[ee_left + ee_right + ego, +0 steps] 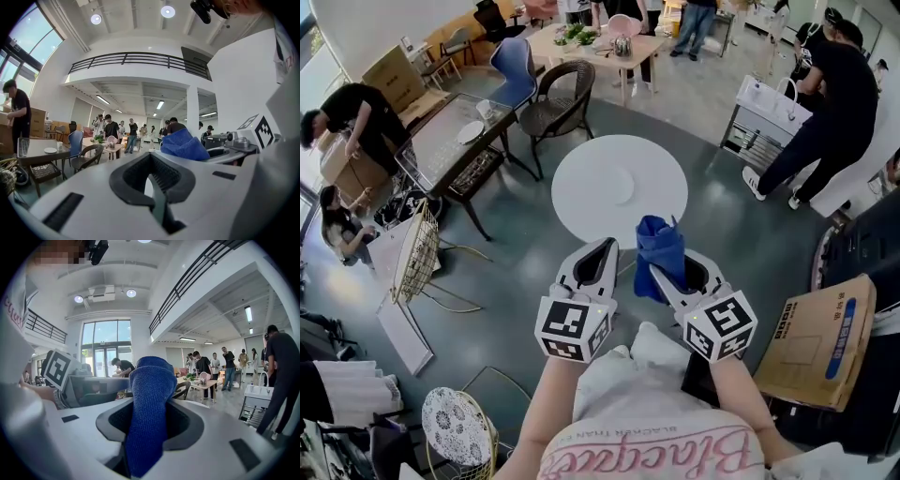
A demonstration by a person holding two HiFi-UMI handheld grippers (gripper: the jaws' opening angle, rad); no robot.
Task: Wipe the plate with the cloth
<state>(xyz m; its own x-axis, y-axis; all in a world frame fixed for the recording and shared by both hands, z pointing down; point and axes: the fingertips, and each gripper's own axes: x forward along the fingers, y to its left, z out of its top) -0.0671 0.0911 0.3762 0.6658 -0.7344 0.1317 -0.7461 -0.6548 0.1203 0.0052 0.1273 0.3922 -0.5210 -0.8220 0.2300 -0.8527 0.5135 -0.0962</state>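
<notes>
Table (579, 208): ahead of both grippers, plate (619, 185) at its centre. Left gripper (604, 247) just beside right gripper (658, 272), at the table's near edge (cloth (660, 246) between the right jaws). Chair (562, 98): behind the table, left. Cardboard box (816, 342): right.

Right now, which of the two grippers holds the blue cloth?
The right gripper: its fingers are shut on the blue cloth, which sticks out past them. The left gripper has its fingers shut on nothing.
</notes>
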